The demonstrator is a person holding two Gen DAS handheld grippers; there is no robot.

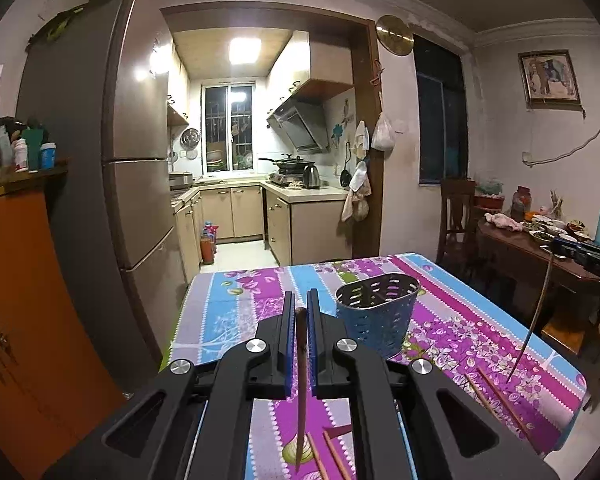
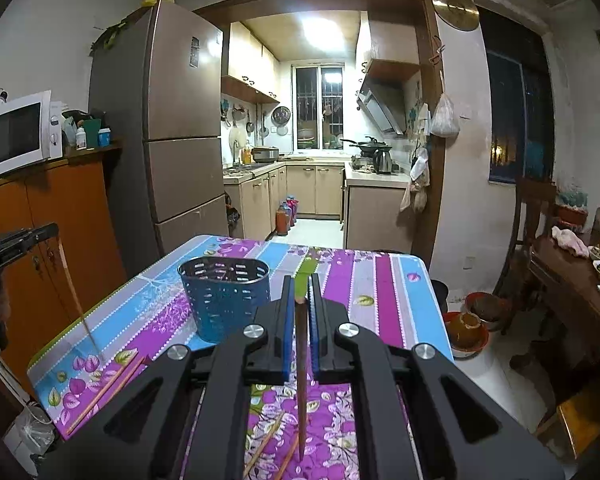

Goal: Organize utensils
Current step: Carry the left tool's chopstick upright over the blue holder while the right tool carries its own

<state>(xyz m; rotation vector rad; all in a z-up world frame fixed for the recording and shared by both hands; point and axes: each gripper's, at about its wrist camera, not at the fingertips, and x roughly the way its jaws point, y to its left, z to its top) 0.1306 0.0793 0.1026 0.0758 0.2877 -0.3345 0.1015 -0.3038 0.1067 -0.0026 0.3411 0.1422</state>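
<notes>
A blue perforated utensil holder (image 1: 374, 316) (image 2: 224, 296) stands upright on the flowered tablecloth (image 1: 460, 320) (image 2: 380, 280). My left gripper (image 1: 301, 300) is shut on a brown chopstick (image 1: 301, 392) that hangs tip down above the cloth, just left of the holder. My right gripper (image 2: 301, 286) is shut on a second brown chopstick (image 2: 302, 384), held the same way to the right of the holder. Each view catches the other gripper (image 1: 556, 247) (image 2: 52, 227) with its chopstick (image 1: 538, 312) (image 2: 78, 300) dangling. Several loose chopsticks (image 1: 500, 398) (image 2: 108, 388) lie on the cloth near the front.
A tall fridge (image 2: 180, 120) and an orange cabinet (image 2: 60, 220) with a microwave (image 2: 16, 132) stand left of the table. A wooden side table (image 1: 540, 252) with bowls and a chair (image 1: 456, 216) are on the right. Basins (image 2: 468, 324) sit on the floor.
</notes>
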